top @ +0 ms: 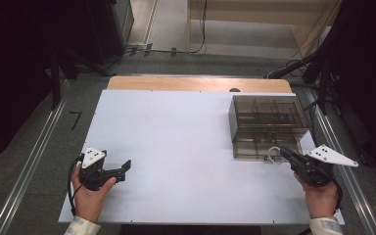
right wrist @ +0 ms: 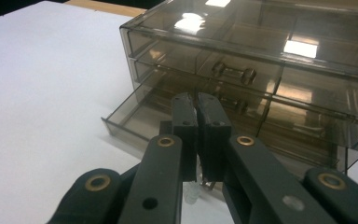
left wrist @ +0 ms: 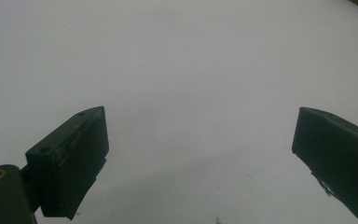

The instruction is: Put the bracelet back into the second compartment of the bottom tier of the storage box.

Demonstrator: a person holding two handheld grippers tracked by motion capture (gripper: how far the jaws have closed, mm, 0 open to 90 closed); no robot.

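A smoky clear drawer unit [top: 267, 125] stands at the right of the white table [top: 176, 137]. In the right gripper view the drawer unit [right wrist: 261, 56] has its lowest drawer [right wrist: 133, 116] pulled partly out. My right gripper [top: 281, 149] is at the unit's front, and in its own view the right gripper [right wrist: 197, 100] has its jaws shut just before that drawer. A small white looped thing [top: 273, 152] lies at the jaw tips; the white thing [right wrist: 192, 193] peeks out under the jaws, and whether it is pinched is unclear. My left gripper [top: 124, 170] rests open near the front left, and in its own view the left gripper [left wrist: 200, 158] holds nothing.
Bare wood of the table top [top: 196, 83] shows beyond the white board. Metal rails [top: 29, 161] run along the floor on both sides, and dark stands [top: 323, 68] rise at the back right. Wide white surface lies between the two grippers.
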